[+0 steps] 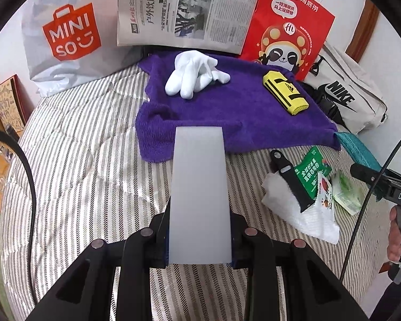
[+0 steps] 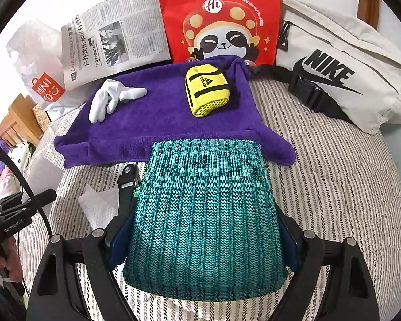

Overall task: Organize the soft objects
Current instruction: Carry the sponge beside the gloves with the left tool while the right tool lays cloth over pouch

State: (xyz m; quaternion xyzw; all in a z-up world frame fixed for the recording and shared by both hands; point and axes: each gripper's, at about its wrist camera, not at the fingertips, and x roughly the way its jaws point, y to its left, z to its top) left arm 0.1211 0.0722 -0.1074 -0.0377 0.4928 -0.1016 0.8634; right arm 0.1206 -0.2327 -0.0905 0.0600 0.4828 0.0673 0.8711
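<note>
Teal sponge [image 2: 204, 214] clamped in right gripper [image 2: 204, 240] | white block [image 1: 199, 195] clamped in left gripper [image 1: 199, 240]

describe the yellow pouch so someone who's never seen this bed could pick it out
Start at the purple towel spread on the striped bed, in front of the red panda bag. The yellow pouch lies on its right part, apart from the white glove: bright yellow, black stripes, adidas logo.

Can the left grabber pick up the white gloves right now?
Probably not yet. The left gripper is already shut on a translucent white block, so its jaws are full. Nothing blocks the path to the white gloves on the purple towel.
</note>
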